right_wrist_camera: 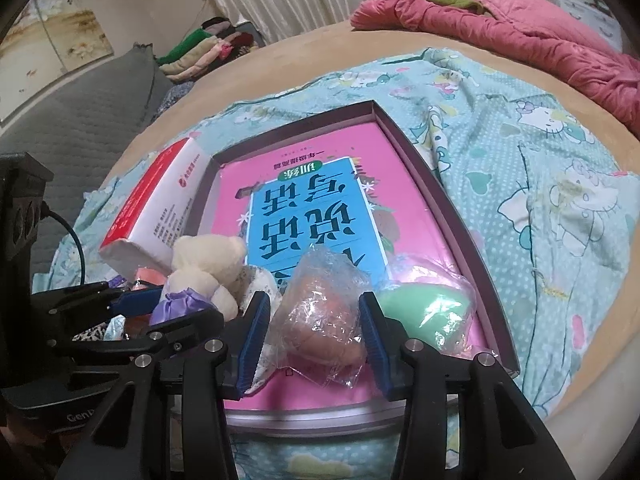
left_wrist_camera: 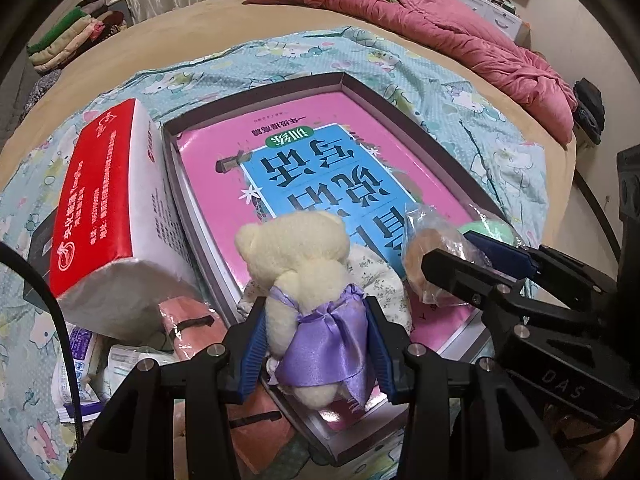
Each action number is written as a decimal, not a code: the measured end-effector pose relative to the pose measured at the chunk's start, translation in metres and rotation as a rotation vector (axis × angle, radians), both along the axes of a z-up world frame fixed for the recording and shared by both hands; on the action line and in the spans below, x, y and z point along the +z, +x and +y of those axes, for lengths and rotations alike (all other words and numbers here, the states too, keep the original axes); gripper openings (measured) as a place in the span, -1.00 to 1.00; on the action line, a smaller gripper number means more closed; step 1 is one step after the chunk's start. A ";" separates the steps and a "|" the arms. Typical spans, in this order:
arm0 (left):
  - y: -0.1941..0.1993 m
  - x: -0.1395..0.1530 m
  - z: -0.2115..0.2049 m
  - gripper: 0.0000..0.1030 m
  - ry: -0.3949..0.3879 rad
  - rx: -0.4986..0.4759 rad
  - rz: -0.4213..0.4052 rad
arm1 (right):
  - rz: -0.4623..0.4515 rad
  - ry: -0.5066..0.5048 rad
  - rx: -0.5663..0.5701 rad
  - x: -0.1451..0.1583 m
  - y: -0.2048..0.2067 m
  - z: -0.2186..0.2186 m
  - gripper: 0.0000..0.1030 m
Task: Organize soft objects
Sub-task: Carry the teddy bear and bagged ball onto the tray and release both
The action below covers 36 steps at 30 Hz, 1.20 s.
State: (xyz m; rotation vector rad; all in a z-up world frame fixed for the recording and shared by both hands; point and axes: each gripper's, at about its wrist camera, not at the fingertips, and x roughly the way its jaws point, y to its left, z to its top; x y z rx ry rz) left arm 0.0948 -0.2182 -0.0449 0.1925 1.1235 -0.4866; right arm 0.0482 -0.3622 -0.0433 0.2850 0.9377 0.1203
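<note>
A cream teddy bear [left_wrist_camera: 296, 256] in a purple satin dress is clamped between the blue pads of the left claw [left_wrist_camera: 316, 354]; both pads are pressed against the dress at the bear's waist, and the bear is held with its back to the left wrist camera, low over the near edge of a shallow grey box [left_wrist_camera: 256, 94]. The box is laid on a teal cartoon-print sheet [right_wrist_camera: 540, 184] spread over a tan bed [right_wrist_camera: 600, 400], and its floor is covered by a pink book with a blue title panel [left_wrist_camera: 328, 168].

The right claw [right_wrist_camera: 316, 344] is set around a brown soft object wrapped in clear plastic [right_wrist_camera: 320, 312], which rests on the book inside the box. Its jaws stand on either side of the wrapper; crinkled plastic is touched by the pads, but whether the object itself is squeezed cannot be told. Just beside it, toward the box's right wall, a green soft object in plastic [right_wrist_camera: 424, 308] is seen. A piece of white floral cloth [left_wrist_camera: 376, 280] lies between the bear and the brown object.

A red-and-white tissue pack [left_wrist_camera: 108, 200] is leaned against the box's left wall (its printed side is turned up). Small packets [left_wrist_camera: 92, 364] are scattered below it. A pink quilt [left_wrist_camera: 440, 28] is bunched at the bed's far side.
</note>
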 end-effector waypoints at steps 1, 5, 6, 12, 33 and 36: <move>0.000 0.000 0.000 -0.10 -0.001 -0.001 -0.001 | -0.001 0.001 -0.002 0.000 0.000 0.000 -0.05; 0.000 -0.001 0.000 -0.10 -0.001 -0.001 0.001 | -0.012 0.022 -0.013 0.001 0.000 -0.004 -0.05; 0.000 -0.001 0.000 -0.10 0.000 -0.001 0.002 | -0.017 0.027 -0.014 0.001 0.000 -0.005 -0.05; -0.001 -0.002 0.000 -0.10 0.000 -0.004 0.004 | -0.037 0.028 -0.019 0.005 -0.002 -0.006 -0.05; -0.006 0.007 -0.005 0.07 -0.014 -0.022 -0.004 | -0.131 0.007 -0.067 0.023 -0.009 -0.013 0.13; -0.006 0.009 -0.003 0.13 -0.016 -0.016 -0.012 | -0.133 0.004 -0.066 0.024 -0.009 -0.013 0.15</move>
